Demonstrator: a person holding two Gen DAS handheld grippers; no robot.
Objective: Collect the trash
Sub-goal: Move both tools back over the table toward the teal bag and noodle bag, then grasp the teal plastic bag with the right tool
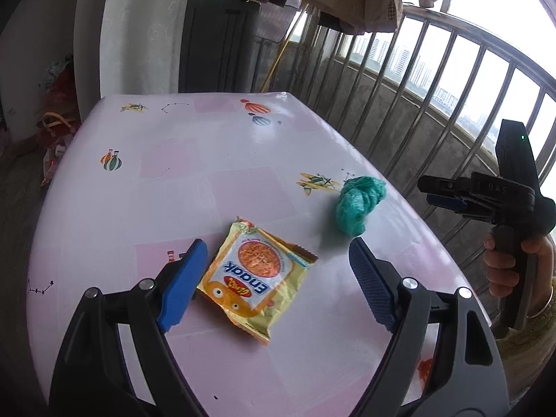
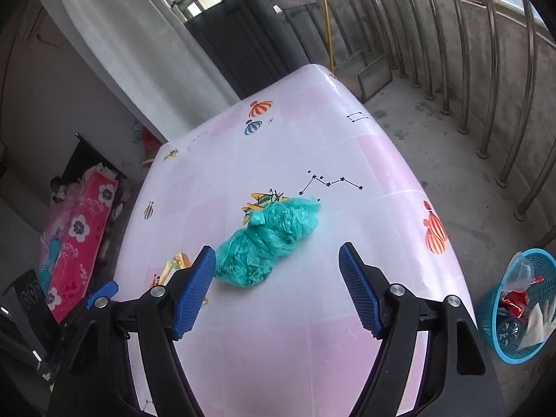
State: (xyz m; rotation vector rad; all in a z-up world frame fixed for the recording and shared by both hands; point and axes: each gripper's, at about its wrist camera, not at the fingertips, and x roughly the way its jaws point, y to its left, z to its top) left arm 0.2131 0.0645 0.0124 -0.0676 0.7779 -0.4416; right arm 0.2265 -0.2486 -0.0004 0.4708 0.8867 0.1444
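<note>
A yellow instant-noodle packet [image 1: 257, 278] lies flat on the pink patterned table [image 1: 166, 180]. My left gripper [image 1: 276, 246] hovers over its near end, open, with its blue pads on either side and not touching it. A crumpled green plastic bag [image 1: 359, 205] sits further right on the table. In the right wrist view the green bag [image 2: 271, 239] lies just ahead of my right gripper [image 2: 276, 248], which is open and empty. A corner of the packet [image 2: 173, 264] shows at the left. A hand [image 1: 504, 271] holds the right gripper [image 1: 448, 194] beyond the table's right edge.
A blue mesh basket [image 2: 514, 347] with wrappers and a plastic cup stands on the concrete floor right of the table [image 2: 312, 139]. A steel railing [image 2: 462, 69] runs along the right. A dark cabinet [image 1: 215, 45] stands behind the table. Red floral bedding [image 2: 80, 236] lies at the left.
</note>
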